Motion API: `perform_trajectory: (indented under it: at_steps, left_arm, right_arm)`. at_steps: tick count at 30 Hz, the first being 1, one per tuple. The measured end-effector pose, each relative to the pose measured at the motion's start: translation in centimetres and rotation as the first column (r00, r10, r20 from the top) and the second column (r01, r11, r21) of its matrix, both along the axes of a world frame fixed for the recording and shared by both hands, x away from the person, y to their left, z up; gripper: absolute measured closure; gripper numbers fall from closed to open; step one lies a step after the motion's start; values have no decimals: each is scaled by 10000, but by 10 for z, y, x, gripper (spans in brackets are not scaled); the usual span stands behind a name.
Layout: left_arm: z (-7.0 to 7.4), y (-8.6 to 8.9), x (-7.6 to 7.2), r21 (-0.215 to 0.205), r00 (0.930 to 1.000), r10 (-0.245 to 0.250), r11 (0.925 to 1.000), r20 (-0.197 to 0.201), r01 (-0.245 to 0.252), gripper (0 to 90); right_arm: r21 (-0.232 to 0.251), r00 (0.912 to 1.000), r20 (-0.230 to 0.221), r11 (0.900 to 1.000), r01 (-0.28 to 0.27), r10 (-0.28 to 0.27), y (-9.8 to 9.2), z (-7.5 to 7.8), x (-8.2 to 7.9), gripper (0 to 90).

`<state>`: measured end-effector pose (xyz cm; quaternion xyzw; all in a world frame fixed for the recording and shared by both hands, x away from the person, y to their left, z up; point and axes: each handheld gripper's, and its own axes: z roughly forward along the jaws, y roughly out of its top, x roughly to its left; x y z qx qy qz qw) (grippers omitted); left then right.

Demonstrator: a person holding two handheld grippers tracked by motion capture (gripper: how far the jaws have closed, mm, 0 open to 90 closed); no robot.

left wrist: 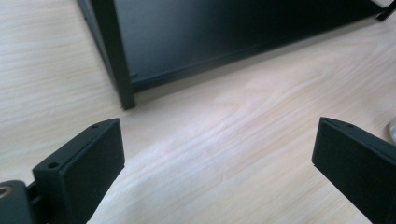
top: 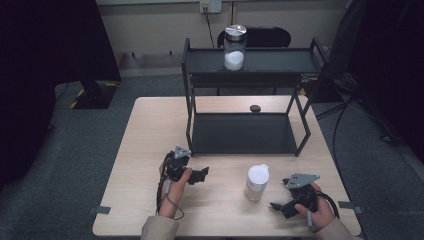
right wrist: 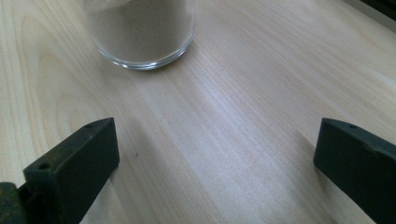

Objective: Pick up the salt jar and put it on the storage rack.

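A glass jar with a white lid (top: 257,182) stands on the wooden table (top: 150,145) between my two grippers; its base, holding a pale brownish powder, shows in the right gripper view (right wrist: 140,32). My right gripper (top: 281,194) sits open just right of that jar, with nothing between its jaws (right wrist: 217,163). My left gripper (top: 200,175) is open near the front left corner of the black two-tier rack (top: 245,132), jaws wide over bare wood (left wrist: 217,163). A second jar with a metal lid and white powder (top: 234,48) stands on the rack's top shelf.
A small dark round object (top: 255,108) lies on the table behind the rack's lower shelf. The rack's front left leg (left wrist: 114,60) stands just ahead of my left gripper. A black chair (top: 255,36) and cables lie beyond the table.
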<state>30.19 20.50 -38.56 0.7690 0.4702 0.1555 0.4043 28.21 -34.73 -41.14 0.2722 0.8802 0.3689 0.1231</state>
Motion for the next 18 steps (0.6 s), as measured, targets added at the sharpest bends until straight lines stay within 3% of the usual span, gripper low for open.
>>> perform_trajectory:
  at_steps: [5, 9, 12, 18]
  left_arm:
    - [-4, -2, -5, 626, 9999, -76, 9980, -71, 81, 20]
    - [-9, -1, -5, 852, 9997, -135, 9962, -213, 153, 24]
    - [-14, 0, -4, 766, 9993, -72, 9970, -371, 101, 24]
    - [-18, -1, -6, 1149, 9993, -70, 9933, -374, 113, 29]
  right_arm:
    - [-6, 10000, 5, 10000, 35, -35, 1, 0, 0, 0]
    - [-5, 10000, 7, 10000, 65, -65, 1, 0, 0, 0]
    - [-6, 10000, 8, 10000, 84, -84, 2, 0, 0, 0]
    - [-8, 9999, 9, 9999, 134, -134, 3, 0, 0, 0]
